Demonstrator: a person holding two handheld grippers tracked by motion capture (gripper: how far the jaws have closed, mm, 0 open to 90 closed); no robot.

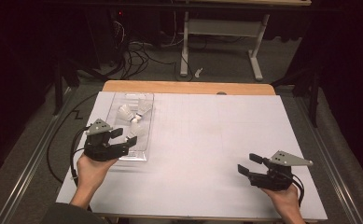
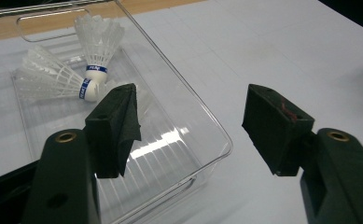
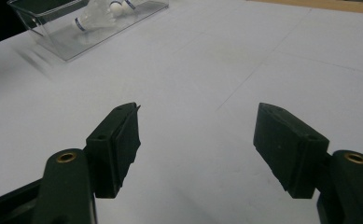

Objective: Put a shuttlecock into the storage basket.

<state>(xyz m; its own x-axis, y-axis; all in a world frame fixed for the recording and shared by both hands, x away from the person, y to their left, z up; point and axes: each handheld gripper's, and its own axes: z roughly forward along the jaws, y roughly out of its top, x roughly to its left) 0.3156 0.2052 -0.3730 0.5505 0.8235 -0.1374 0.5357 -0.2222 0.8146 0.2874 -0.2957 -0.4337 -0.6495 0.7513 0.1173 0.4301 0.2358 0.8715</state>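
Note:
A clear plastic tray [image 1: 147, 122] lies on the left part of the white mat and holds white shuttlecocks [image 1: 124, 112]. My left gripper [image 1: 127, 136] hovers open at the tray's near end, nothing between its jaws. In the left gripper view the tray's rim [image 2: 216, 135] runs between the spread jaws of the left gripper [image 2: 193, 126], and two shuttlecocks [image 2: 97, 42] with blue bands lie at the far end; a third is partly hidden behind the left jaw. My right gripper [image 1: 247, 163] stands open over bare mat at the near right. The right gripper [image 3: 200, 140] looks toward the tray [image 3: 72, 44].
The white mat [image 1: 207, 140] covers a wooden table [image 1: 188, 87]. Beyond the far edge are a floor with cables [image 1: 132, 56] and a white table frame [image 1: 221, 28]. The person's hands come in from the bottom edge.

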